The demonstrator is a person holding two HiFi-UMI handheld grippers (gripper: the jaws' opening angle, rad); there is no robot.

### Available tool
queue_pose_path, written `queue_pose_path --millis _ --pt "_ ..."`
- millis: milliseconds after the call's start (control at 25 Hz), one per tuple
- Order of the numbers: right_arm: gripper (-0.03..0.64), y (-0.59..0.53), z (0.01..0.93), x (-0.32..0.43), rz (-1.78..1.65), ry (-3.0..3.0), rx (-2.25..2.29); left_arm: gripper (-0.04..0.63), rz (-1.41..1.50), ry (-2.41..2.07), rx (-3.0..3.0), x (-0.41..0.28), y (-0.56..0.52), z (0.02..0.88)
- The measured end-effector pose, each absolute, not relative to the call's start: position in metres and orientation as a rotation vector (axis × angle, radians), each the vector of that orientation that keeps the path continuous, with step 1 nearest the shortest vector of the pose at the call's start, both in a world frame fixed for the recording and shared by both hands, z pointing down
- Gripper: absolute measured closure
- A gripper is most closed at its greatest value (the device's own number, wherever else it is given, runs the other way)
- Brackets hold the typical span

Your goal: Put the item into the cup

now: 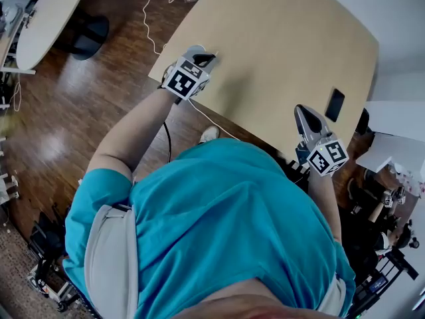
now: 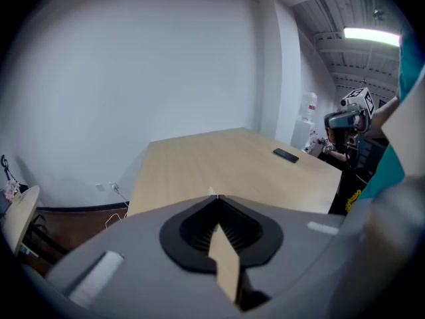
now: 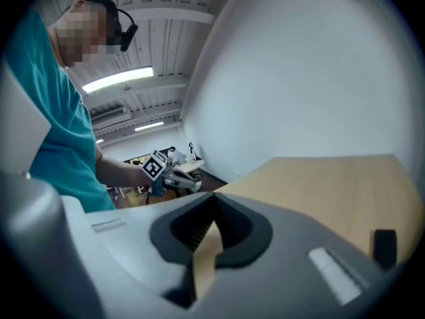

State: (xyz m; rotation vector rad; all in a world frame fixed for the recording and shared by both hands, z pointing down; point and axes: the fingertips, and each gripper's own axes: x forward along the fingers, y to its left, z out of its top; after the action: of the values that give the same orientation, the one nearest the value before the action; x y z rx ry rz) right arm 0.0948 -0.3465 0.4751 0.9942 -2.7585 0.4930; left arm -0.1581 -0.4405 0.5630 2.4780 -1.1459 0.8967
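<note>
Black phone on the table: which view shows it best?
Head view: the phone shows whole from above, lying flat near the table edge. Left gripper view shows it small and distant; right gripper view catches it blurred at the lower frame edge.

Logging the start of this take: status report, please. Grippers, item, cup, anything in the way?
Left gripper shut, empty. Right gripper shut, empty. No item or cup in view. Dark phone on the table, apart from both grippers.

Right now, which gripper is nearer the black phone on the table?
Right. The right gripper hovers just left of the phone in the head view; the left gripper is near the table's far-left corner.
</note>
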Motion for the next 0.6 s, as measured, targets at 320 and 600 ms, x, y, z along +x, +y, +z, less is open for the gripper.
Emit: queue_pose_path --millis 320,600 --pt "0.614 -0.362 0.481 0.057 0.496 -2.739 0.950 0.589 0.919 -1.132 2.444 -0.196 -0.451 0.581" --pt "0.614 -0.371 0.485 0.030 0.497 -2.712 0.947 0.589 0.956 -1.121 2.430 -0.223 -0.462 0.599"
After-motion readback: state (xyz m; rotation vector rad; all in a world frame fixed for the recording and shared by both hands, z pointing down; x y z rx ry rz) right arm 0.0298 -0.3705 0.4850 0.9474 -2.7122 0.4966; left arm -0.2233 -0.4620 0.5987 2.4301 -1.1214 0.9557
